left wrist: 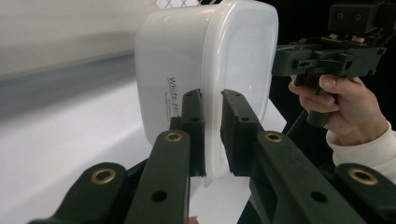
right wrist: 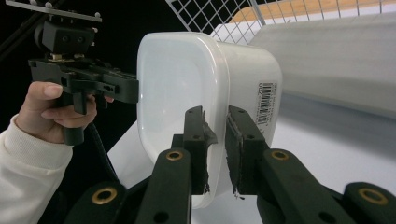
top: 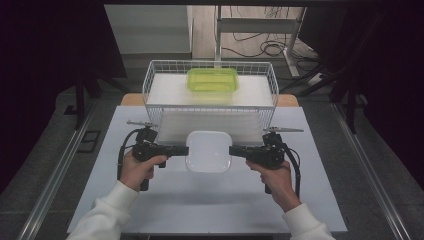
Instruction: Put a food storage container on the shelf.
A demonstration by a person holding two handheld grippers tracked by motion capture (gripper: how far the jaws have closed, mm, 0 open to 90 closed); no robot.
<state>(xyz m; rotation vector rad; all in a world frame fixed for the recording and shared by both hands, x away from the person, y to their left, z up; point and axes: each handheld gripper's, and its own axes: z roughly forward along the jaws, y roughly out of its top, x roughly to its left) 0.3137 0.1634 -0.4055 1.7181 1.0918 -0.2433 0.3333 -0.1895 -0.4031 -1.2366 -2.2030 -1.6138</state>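
1. White lidded container (top: 208,151) is held between both tongs, above the worktop (top: 200,210), just in front of the wire basket (top: 150,85).
2. Left tongs (left wrist: 212,135) clamped on the lid rim at one end; right tongs (right wrist: 216,149) clamped on the rim at the opposite end.
3. Risk: each grip is a thin rim pinch. Uneven lift could tilt the container, pop the lid or slip a pad.
4. Risk: the basket's front wall is close and could be clipped.
5. Pose: both hands level, tongs pointing inward at each other.
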